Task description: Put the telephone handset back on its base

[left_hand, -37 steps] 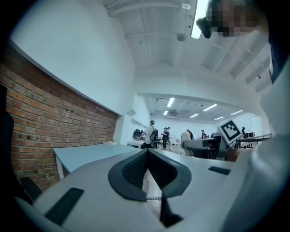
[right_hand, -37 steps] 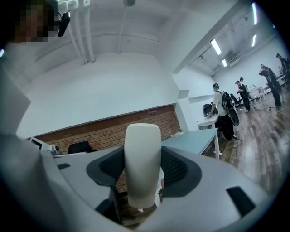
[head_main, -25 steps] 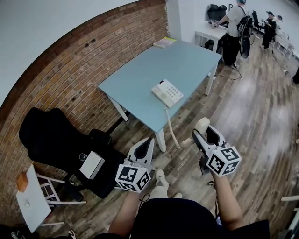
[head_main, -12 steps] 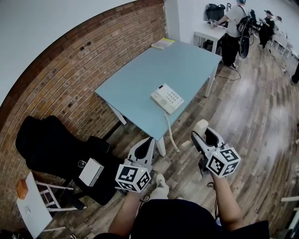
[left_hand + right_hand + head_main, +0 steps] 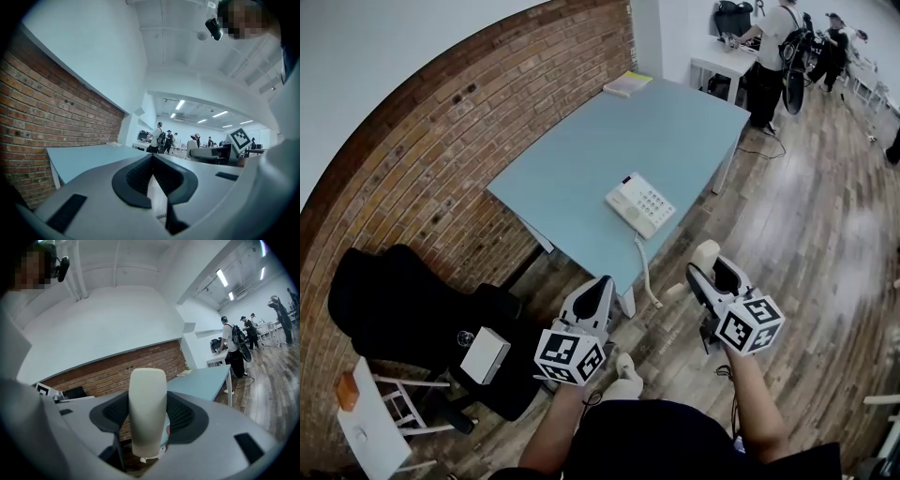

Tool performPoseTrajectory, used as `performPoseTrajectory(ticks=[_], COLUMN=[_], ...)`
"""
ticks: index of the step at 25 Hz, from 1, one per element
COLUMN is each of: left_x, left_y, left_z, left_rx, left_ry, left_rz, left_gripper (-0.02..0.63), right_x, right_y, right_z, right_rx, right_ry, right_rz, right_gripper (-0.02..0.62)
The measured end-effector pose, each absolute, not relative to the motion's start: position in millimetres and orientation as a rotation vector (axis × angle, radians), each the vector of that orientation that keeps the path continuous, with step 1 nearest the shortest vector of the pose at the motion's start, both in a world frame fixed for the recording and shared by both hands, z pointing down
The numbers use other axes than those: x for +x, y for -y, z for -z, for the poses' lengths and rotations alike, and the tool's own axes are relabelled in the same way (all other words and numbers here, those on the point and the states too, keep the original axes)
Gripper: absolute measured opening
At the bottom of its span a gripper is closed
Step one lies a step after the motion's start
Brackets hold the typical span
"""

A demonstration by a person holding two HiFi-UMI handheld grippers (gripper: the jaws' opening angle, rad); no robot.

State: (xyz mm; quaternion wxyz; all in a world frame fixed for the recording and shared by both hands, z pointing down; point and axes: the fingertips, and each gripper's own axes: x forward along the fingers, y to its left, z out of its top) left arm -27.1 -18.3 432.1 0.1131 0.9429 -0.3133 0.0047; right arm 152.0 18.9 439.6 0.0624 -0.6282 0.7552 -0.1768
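Note:
The cream telephone base [image 5: 640, 204] with its keypad lies on the light blue table [image 5: 609, 150], close to the near edge. Its coiled cord [image 5: 646, 273] hangs off the table down toward my right gripper [image 5: 709, 265]. That gripper is shut on the cream handset [image 5: 147, 408], which stands upright between the jaws; its top end [image 5: 705, 252] shows in the head view. My left gripper [image 5: 595, 298] is shut with nothing between its jaws, held below the table's near corner. In the left gripper view the jaws [image 5: 153, 180] meet edge to edge.
A brick wall [image 5: 441, 159] runs along the table's left. A black chair [image 5: 403, 300], a white box [image 5: 484, 355] and a white stool [image 5: 375, 422] stand at lower left. People [image 5: 773, 47] stand by a white desk [image 5: 722, 66] at the far end. Wood floor [image 5: 825, 244] lies to the right.
The head view has shifted a little, so the table and phone base sit slightly nearer. Both grippers keep their places and states.

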Motion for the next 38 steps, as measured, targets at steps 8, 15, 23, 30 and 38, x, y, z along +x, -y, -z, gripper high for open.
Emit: performPoseTrajectory(ticks=[8,15,23,30,38], left_x=[-24,-24,-32,-43,-54], left_y=[57,92,128,150,166], left_z=[-422,-423,-439,-449,-451], left_rx=[2.763,2.766,2.751,2.730,2.731], left_ry=[0.878,0.847,0.836,0.822,0.802], left_rz=[0.028,0.031,-0.007,-0.014,-0.007], left_gripper=[0.009,0.009,0.009,0.009,0.009], right_x=[153,148,142,133,125], right_y=[23,56,93,118,133], right_z=[-437,-440,-443,-443,-446], right_rx=[-1.930,-1.947,-1.981,-2.002,-2.021], right_ry=[-2.269,-2.264,-2.249,-2.239,-2.224], right_rz=[0.547,0.563,0.580,0.584,0.592], right_gripper=[0.250,0.250,0.250,0.250,0.250])
